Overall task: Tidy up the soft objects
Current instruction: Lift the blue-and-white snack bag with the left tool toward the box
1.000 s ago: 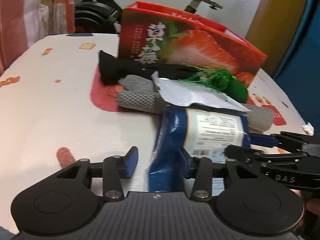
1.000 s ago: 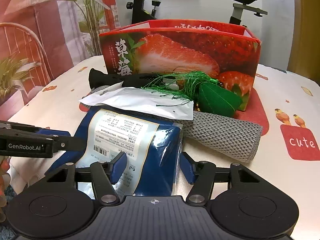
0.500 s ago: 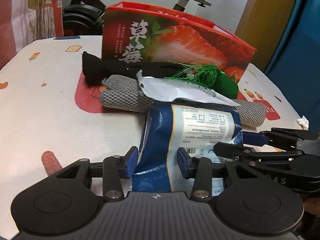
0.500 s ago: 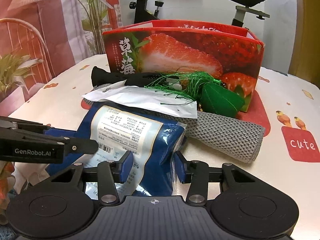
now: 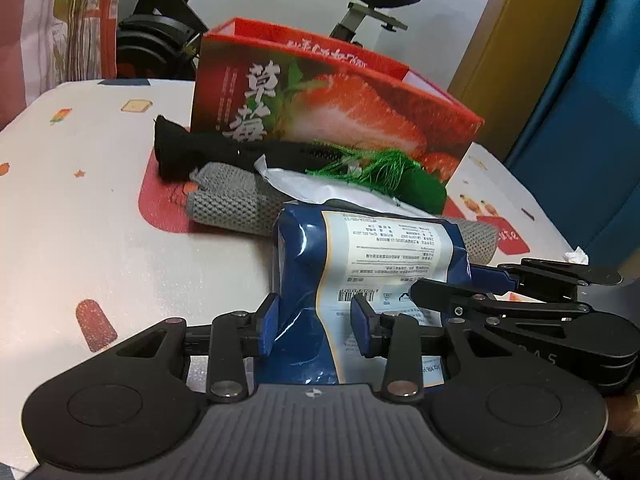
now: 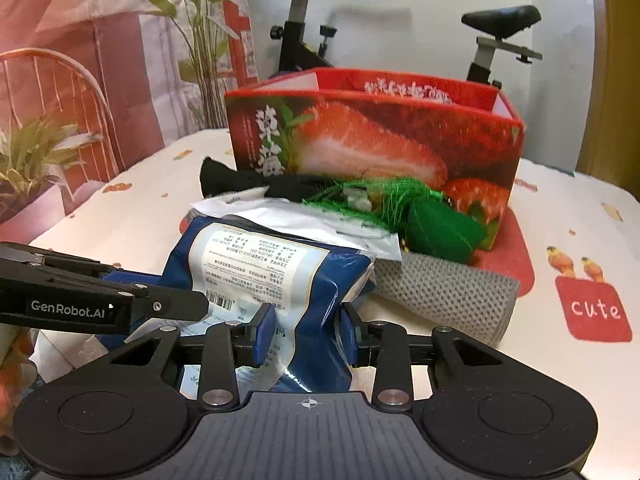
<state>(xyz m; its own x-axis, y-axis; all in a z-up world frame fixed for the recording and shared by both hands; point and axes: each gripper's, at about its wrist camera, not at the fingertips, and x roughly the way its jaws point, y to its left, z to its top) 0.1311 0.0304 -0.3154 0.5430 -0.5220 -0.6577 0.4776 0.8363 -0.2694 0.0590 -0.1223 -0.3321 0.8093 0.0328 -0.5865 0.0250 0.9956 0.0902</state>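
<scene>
From your left wrist view, your left gripper (image 5: 314, 330) has its blue pads pressed into the near left corner of the blue bag (image 5: 360, 264), so it is holding the bag. The bag rises off the table (image 5: 100, 220), its far end over the grey mat (image 5: 228, 204). Behind it the strawberry box (image 5: 320, 112) stands open at the top.

From your right wrist view, your right gripper (image 6: 306, 334) pinches the near right part of the same bag (image 6: 272, 272), the film crumpled between its pads. The white pouch (image 6: 300, 216), green tassel (image 6: 384, 196) and black cloth (image 6: 240, 180) lie between the bag and the box (image 6: 372, 140).

You look to be mid-lift with both tools. Next, I judge, carry the bag up over that clutter and the front wall, then let go together above the opening
</scene>
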